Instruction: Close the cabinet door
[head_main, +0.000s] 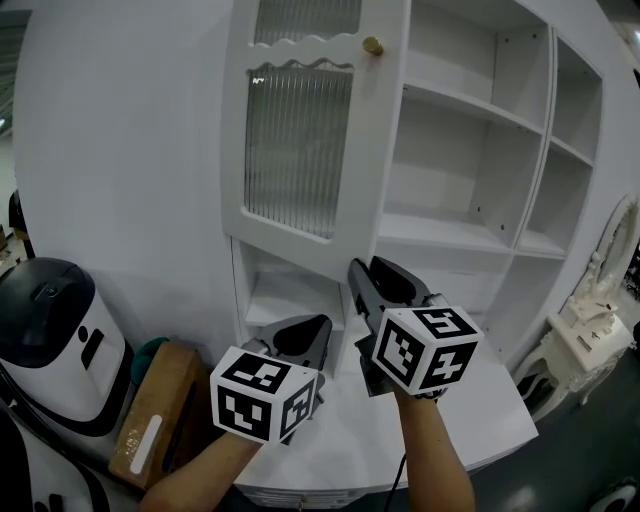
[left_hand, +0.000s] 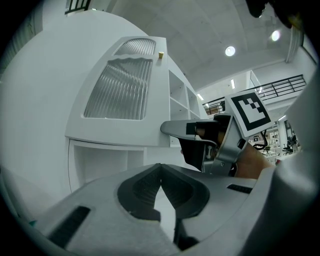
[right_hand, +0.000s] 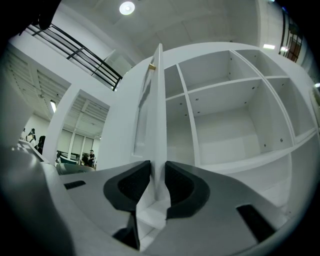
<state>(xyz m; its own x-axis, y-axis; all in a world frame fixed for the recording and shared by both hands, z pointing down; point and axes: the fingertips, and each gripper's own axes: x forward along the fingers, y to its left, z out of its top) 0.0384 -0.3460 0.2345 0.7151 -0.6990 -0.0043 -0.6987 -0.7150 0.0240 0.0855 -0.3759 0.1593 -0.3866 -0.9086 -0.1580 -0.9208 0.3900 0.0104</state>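
Between our right gripper pads we pinch the cabinet door by its lower free edge. It looks stiff, light and glass-paned, so swing gently. Left gripper clenched, empty.

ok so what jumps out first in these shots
The half-open white cabinet door with a ribbed glass pane and small brass knob stands upper centre in the head view, beside open white shelves. The right gripper has that door's lower free edge between its jaws, pads against both faces. The left gripper sits down-left of it, jaws together and empty.
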